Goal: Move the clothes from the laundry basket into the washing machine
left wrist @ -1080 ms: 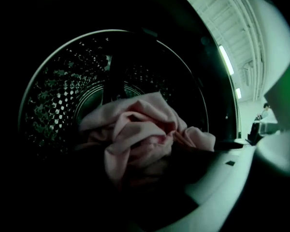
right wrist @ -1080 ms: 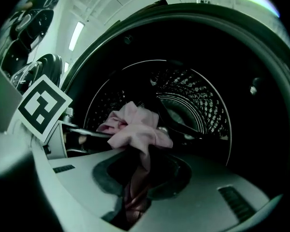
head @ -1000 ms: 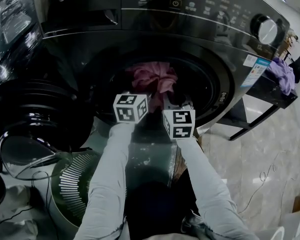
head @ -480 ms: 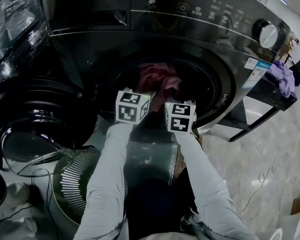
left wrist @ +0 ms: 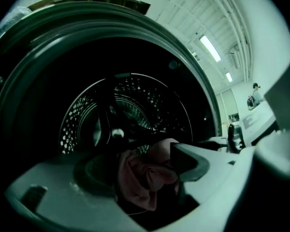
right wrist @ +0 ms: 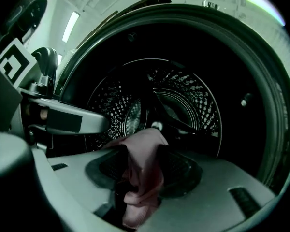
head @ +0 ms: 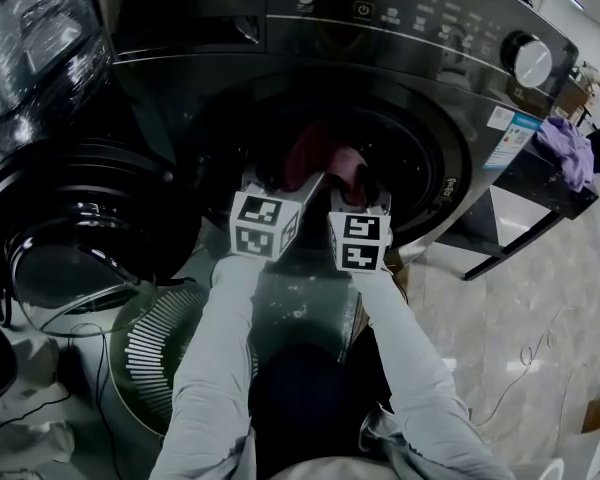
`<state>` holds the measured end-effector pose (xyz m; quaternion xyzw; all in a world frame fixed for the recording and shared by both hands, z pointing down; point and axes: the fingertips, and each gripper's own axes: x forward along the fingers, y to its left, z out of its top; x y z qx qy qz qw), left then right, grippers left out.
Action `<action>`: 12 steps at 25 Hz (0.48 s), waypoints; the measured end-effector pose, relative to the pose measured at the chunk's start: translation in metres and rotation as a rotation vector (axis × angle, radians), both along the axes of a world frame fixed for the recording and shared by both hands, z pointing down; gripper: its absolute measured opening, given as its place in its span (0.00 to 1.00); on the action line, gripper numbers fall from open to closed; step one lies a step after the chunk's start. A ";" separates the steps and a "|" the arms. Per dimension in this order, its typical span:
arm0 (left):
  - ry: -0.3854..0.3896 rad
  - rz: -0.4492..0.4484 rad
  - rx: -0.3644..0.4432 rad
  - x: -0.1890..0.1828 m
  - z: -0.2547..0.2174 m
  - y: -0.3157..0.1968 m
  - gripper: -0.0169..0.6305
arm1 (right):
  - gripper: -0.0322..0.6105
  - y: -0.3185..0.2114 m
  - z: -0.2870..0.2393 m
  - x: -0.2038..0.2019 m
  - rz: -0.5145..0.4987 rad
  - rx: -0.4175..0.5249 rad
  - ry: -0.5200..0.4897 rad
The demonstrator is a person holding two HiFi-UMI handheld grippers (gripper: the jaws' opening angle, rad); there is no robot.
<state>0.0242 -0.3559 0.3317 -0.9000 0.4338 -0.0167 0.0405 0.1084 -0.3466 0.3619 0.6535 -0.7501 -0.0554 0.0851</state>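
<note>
The pink cloth (head: pixel 332 163) now sits deep in the washer's mouth; a second ago it bulged higher and brighter at the opening. It hangs stretched between both tongs, above the drum (left wrist: pixel 135 105) and not yet lying in it. The right tongs (right wrist: pixel 141 166) have just been opening and now stand wide, with the cloth draped loosely between the pads. The left tongs (left wrist: pixel 144 168) have slackened a little but hold a bunched fold of it. Both have pushed further in towards the opening. I judge this to be the drop: once the left lets go, this piece should fall into the drum.

The washer (head: pixel 460 168) has its door (head: pixel 70 228) swung open to the left. The basket (head: pixel 155 348) stands below that door, beside the person's left sleeve. A purple cloth (head: pixel 565 148) lies on a dark stand to the right, well apart. Nothing blocks the mouth.
</note>
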 end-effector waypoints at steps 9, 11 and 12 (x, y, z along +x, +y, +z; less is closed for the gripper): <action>0.015 -0.018 0.012 -0.001 -0.012 0.027 0.58 | 0.37 0.032 -0.009 0.005 -0.041 0.015 -0.042; 0.016 -0.022 0.015 0.001 -0.015 0.035 0.58 | 0.37 0.040 -0.010 0.006 -0.053 0.016 -0.045; 0.018 -0.025 0.015 0.001 -0.016 0.038 0.58 | 0.37 0.044 -0.012 0.007 -0.062 0.020 -0.049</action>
